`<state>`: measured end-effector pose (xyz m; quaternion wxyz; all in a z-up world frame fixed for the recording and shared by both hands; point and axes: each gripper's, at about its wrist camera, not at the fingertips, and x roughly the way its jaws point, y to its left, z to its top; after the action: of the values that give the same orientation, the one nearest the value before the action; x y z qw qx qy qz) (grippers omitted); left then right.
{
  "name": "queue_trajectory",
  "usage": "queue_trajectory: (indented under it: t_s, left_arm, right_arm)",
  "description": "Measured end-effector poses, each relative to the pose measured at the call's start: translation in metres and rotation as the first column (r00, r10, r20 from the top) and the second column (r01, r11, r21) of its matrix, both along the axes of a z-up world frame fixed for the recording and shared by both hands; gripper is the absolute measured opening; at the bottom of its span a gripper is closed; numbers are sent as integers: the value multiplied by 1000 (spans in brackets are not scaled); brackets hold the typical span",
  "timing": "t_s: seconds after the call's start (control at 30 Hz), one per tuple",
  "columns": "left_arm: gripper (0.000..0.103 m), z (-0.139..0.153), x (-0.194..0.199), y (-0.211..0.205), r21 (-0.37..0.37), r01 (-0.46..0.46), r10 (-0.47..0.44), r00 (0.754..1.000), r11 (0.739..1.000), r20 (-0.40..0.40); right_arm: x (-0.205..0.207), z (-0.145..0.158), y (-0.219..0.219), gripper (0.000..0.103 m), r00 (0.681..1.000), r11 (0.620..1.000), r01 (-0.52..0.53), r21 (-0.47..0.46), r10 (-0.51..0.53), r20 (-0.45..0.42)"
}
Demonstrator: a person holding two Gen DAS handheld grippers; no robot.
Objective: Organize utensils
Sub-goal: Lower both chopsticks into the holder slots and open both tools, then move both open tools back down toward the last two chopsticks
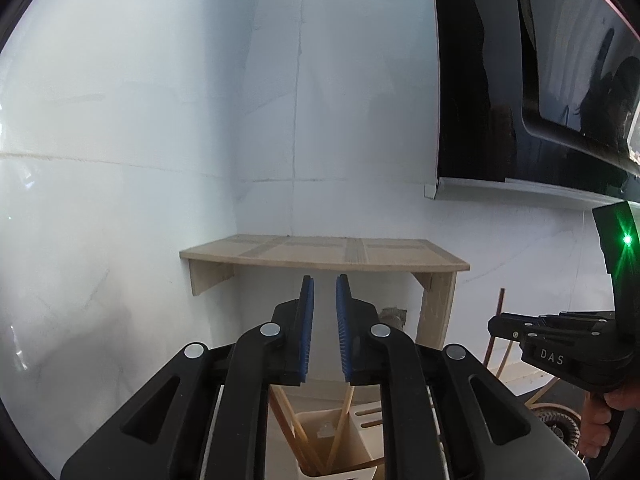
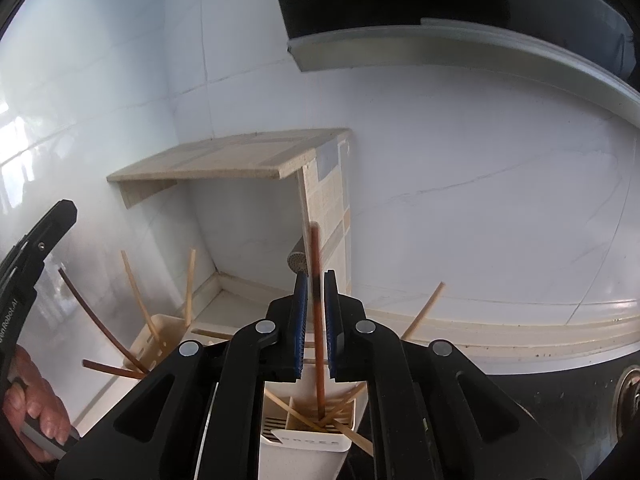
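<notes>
The brown chopstick (image 2: 320, 360) stands almost upright, its lower end already down in a compartment of the white holder (image 2: 308, 446) and its upper end rising past your right gripper (image 2: 316, 280). The fingers (image 2: 301, 320) there are drawn in to a narrow slot on the stick and hold it partway up its length. That suits a straight drop into the slot, because the stick has to go in vertical to clear the pale chopsticks (image 2: 348, 432) that already cross each other in the same holder. The holder sits directly below that gripper, near the front edge of the counter (image 2: 228, 308), beside what looks like a dark stove top. A second, beige holder (image 2: 148, 340) stands further left towards the counter's back corner, with more sticks splaying out of it at loose angles. Your left gripper (image 1: 325, 280) hovers over that one. Its fingers are parted only a little and have nothing between them, so I judge it to be ready for the next pick, not carrying anything. Both holders stand low under the wooden shelf (image 2: 224, 160) fixed in the corner of the tiled wall (image 2: 480, 200). Since the shelf hangs over that corner, working from the front and above looks like the sensible approach.
</notes>
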<state>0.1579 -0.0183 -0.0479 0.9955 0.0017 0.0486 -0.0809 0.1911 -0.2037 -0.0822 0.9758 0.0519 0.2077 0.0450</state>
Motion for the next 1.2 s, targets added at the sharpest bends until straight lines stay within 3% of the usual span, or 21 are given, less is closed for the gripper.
queue_trajectory:
  t_s: [0.1, 0.37, 0.57, 0.73, 0.83, 0.93, 1.03, 1.1, 1.2]
  left_arm:
    - [23, 8, -5, 0, 0, -8, 8, 1000, 1000, 20]
    - [24, 32, -19, -1, 30, -19, 18, 999, 999, 32]
    - [30, 50, -39, 0, 59, -23, 22, 1000, 998, 19]
    - [38, 50, -58, 4, 68, 12, -6, 997, 998, -82]
    - [40, 37, -70, 5, 85, 43, -26, 981, 995, -195]
    - [41, 20, -77, 3, 96, 74, -44, 957, 993, -288]
    - [47, -4, -81, -1, 123, 134, -72, 909, 983, -410]
    - [48, -23, -82, -4, 119, 166, -86, 865, 979, -494]
    - [48, -58, -78, -8, 82, 211, -112, 763, 974, -636]
  right_arm:
    - [-6, 5, -2, 16, 1000, 1000, 0, -1, 0, 19]
    - [-26, 27, -10, 17, 998, 1000, -11, 24, 10, 64]
    - [-55, 45, -15, 17, 995, 999, -28, 38, 24, 101]
    - [-83, 46, -18, 17, 995, 997, -44, 56, 38, 97]
    - [-98, 39, -21, 17, 995, 997, -42, 65, 36, 89]
    - [-111, 27, -24, 17, 997, 996, -36, 76, 31, 66]
    - [-120, 11, -26, 17, 999, 996, -23, 84, 20, 32]
    - [-124, -1, -28, 17, 1000, 996, -13, 92, 13, -1]
    - [-129, -18, -30, 17, 999, 994, 5, 110, 1, -51]
